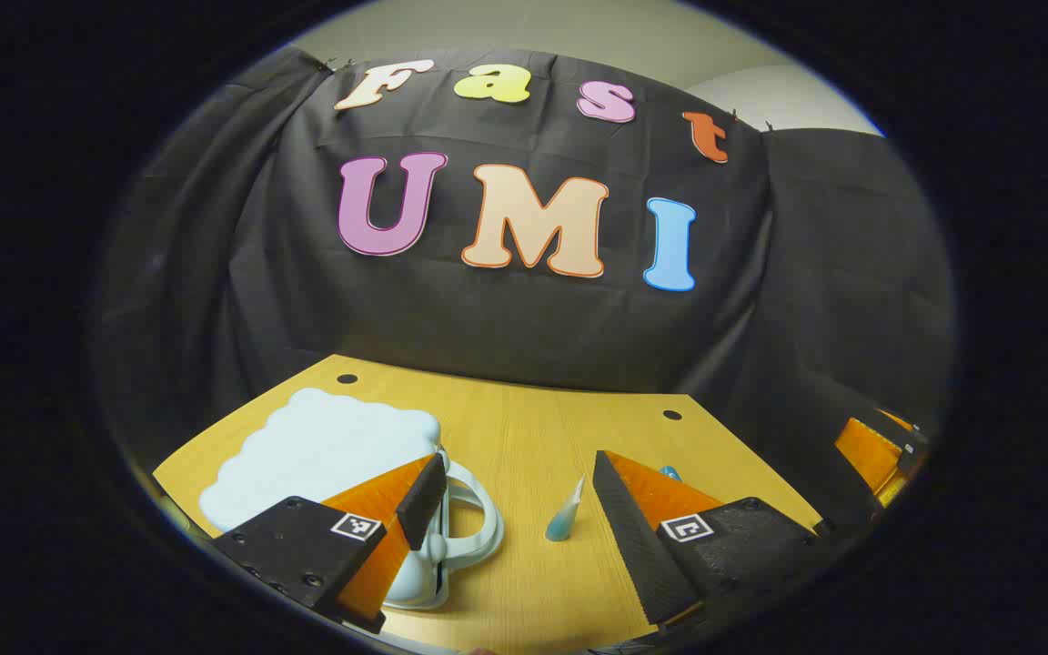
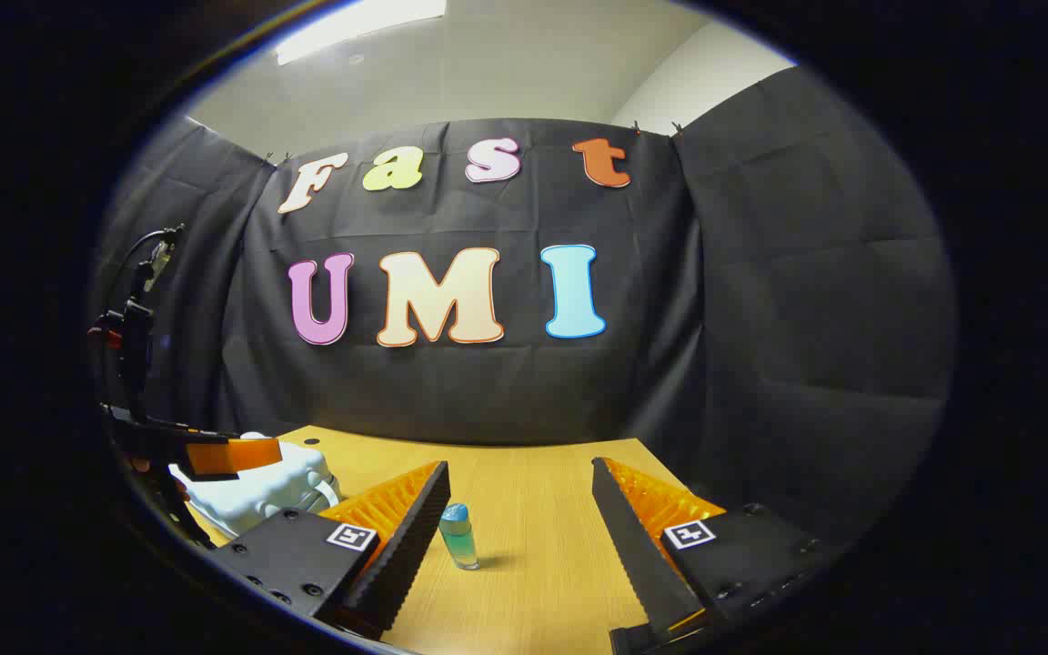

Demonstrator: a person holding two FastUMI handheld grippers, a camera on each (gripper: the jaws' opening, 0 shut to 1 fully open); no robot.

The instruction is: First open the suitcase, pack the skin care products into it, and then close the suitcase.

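Note:
A small pale blue suitcase (image 1: 324, 450) with a scalloped rim lies flat and closed at the left of the wooden table (image 1: 533, 428), its handle (image 1: 478, 518) facing right. My left gripper (image 1: 517, 509) is open, its left finger in front of the handle. A small blue tube (image 1: 565, 520) stands between the fingers, farther off. In the right gripper view a little bottle of blue-green liquid (image 2: 458, 537) stands just inside the left finger of my open right gripper (image 2: 519, 528). The suitcase (image 2: 256, 487) is at the left there, with the left gripper (image 2: 231, 453) above it.
Black cloth walls close in the table at the back and right. Two dark holes (image 1: 347, 378) (image 1: 672, 415) sit near the table's far edge. The right gripper (image 1: 870, 450) shows at the far right of the left gripper view. Another blue item (image 1: 670, 471) peeks from behind the left gripper's right finger.

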